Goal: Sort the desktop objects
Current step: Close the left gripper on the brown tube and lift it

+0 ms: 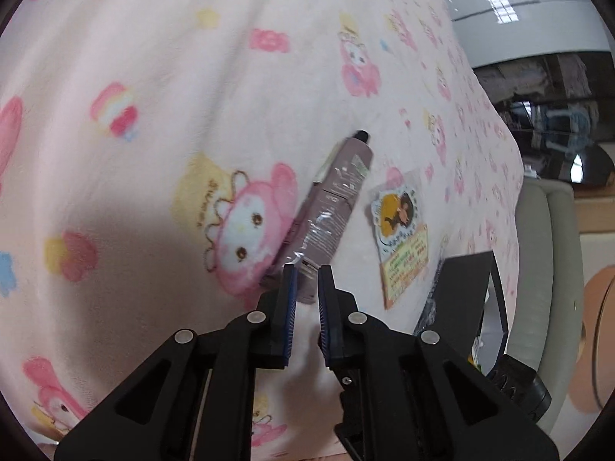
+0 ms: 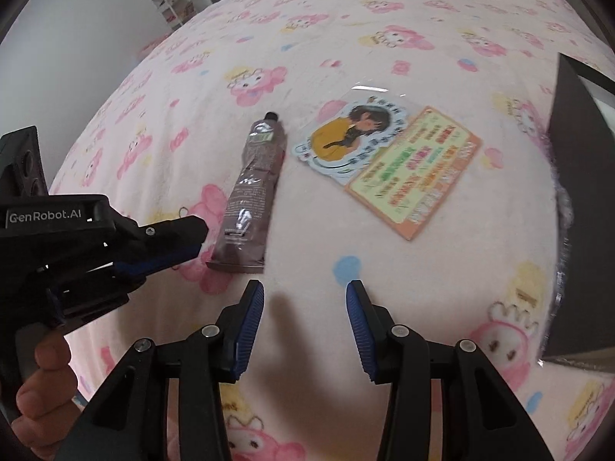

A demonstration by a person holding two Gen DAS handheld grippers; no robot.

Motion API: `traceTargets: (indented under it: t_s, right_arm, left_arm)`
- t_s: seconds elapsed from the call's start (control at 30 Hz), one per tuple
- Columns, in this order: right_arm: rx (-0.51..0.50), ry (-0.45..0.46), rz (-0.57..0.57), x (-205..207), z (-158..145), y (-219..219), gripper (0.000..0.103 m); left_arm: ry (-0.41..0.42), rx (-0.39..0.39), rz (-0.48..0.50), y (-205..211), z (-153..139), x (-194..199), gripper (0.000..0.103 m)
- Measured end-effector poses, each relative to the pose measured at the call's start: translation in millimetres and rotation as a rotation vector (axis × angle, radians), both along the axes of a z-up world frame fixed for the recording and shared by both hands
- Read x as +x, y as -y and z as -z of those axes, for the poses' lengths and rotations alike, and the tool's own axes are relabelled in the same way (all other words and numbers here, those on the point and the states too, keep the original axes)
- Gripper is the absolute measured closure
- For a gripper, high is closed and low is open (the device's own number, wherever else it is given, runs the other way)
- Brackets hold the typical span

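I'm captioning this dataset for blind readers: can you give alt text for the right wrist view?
A brown tube and a packaged cartoon card lie side by side on a pink cartoon-print blanket. The right hand-held gripper sits open in the foreground, empty. The left hand-held gripper reaches in from the left, its tip near the tube's flat end.

Tube and card lying side by side on the blanket

The tube (image 2: 251,192) is sitting left of the card (image 2: 388,165), with the box (image 2: 576,207) standing at the right; the left gripper (image 2: 192,242) is hovering beside the tube's flat end.
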State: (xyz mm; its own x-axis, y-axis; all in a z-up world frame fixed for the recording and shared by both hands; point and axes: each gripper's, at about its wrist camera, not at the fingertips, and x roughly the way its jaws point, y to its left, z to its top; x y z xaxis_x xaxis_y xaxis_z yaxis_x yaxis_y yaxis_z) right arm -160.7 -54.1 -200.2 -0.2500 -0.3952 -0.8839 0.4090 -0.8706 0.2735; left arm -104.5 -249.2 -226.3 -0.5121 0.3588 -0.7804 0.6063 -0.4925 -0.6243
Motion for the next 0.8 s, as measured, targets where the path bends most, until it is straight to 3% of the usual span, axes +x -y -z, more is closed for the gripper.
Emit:
traceTargets:
  t_s: [0.07,0.13,0.17,0.3,0.4,0.43,0.47,0.5,0.63,0.8]
  right_arm:
    - [-0.003,0.009,-0.016,-4,5,12,0.058]
    - [0.003,0.006,-0.029,-6,7,24,0.053]
    - [0.002,-0.002,-0.04,-7,8,30,0.051]
    - [0.034,-0.024,-0.067,-11,17,47,0.048]
    - [0.024,-0.04,-0.077,-12,19,54,0.049]
    - [0.017,-0.048,-0.052,-11,18,54,0.053]
    - [0.002,-0.05,-0.049,-11,16,54,0.07]
    - [-0.011,-0.041,-0.051,-10,15,54,0.079]
    - [-0.02,-0.031,-0.074,-2,9,45,0.098]
    - [-0.055,-0.001,-0.056,3,8,29,0.098]
  left_arm:
    - [-0.001,-0.031,-0.031,3,-4,-6,0.093]
    - [-0.013,-0.042,-0.037,3,-4,-10,0.078]
    - [-0.008,-0.036,-0.035,3,-1,-11,0.076]
    - [0.046,0.01,-0.056,8,16,-13,0.076]
    - [0.036,-0.012,-0.093,12,12,-9,0.076]
    - [0.036,-0.023,-0.096,12,10,-9,0.076]
    - [0.04,-0.025,-0.094,11,11,-9,0.076]
    - [0.045,-0.013,-0.091,10,13,-8,0.076]
    - [0.057,0.016,-0.057,2,19,-10,0.076]
    - [0.042,0.042,-0.148,10,24,-5,0.076]
